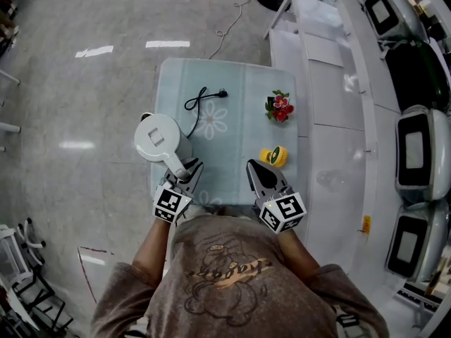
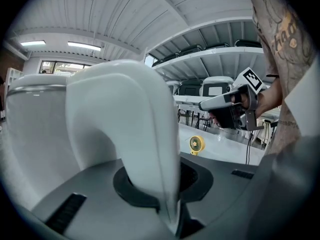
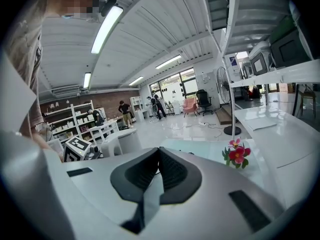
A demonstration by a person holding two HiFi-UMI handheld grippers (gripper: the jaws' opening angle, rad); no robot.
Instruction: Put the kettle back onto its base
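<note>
A white kettle (image 1: 158, 138) stands over the left part of the pale glass table (image 1: 232, 83). My left gripper (image 1: 184, 169) is shut on its curved handle (image 2: 130, 134), which fills the gap between the jaws in the left gripper view. A black power cord (image 1: 201, 101) with its plug runs from the table's middle toward the kettle. The base itself is hidden beneath the kettle, so I cannot tell whether the kettle rests on it. My right gripper (image 1: 252, 166) hovers near the table's front edge, to the right, shut with nothing between its jaws (image 3: 159, 151).
A small yellow fan (image 1: 273, 156) sits just ahead of the right gripper. A pot of red flowers (image 1: 280, 106) stands at the table's right side. White counters with appliances (image 1: 416, 153) run along the right. The person's body is against the table's near edge.
</note>
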